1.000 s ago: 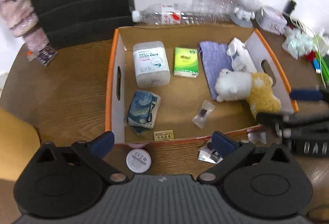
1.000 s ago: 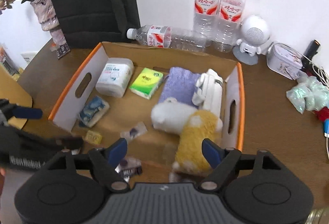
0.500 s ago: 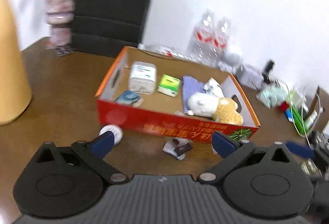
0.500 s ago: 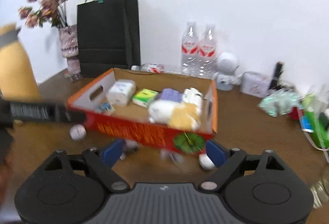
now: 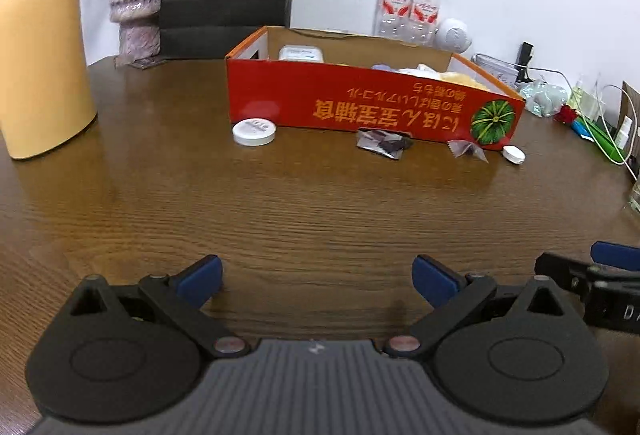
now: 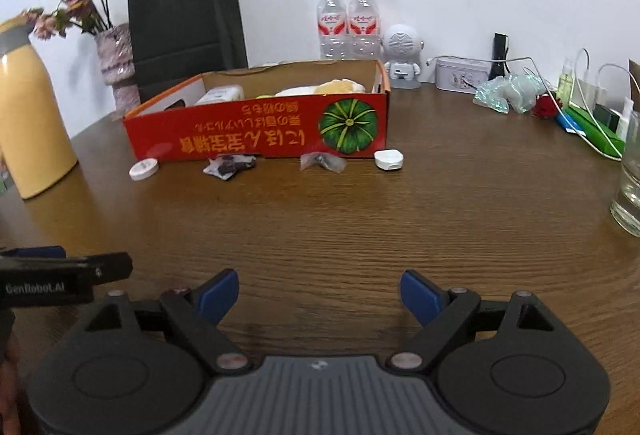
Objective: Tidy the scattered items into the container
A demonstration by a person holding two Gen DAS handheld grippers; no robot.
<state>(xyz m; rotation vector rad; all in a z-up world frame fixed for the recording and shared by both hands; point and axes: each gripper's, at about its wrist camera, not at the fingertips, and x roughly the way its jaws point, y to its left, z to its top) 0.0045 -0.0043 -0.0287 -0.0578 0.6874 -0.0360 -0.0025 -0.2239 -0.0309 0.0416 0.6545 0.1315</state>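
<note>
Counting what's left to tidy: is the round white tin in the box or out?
Out. The round white tin lies on the table against the red box's front wall.

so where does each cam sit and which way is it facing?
Left wrist: on the left tongs, open, facing the red box across the table; right tongs at the right edge.
Right wrist: on the right tongs, open, same heading; left tongs at the left edge.
Shared: box, white round lid, water bottles.
</note>
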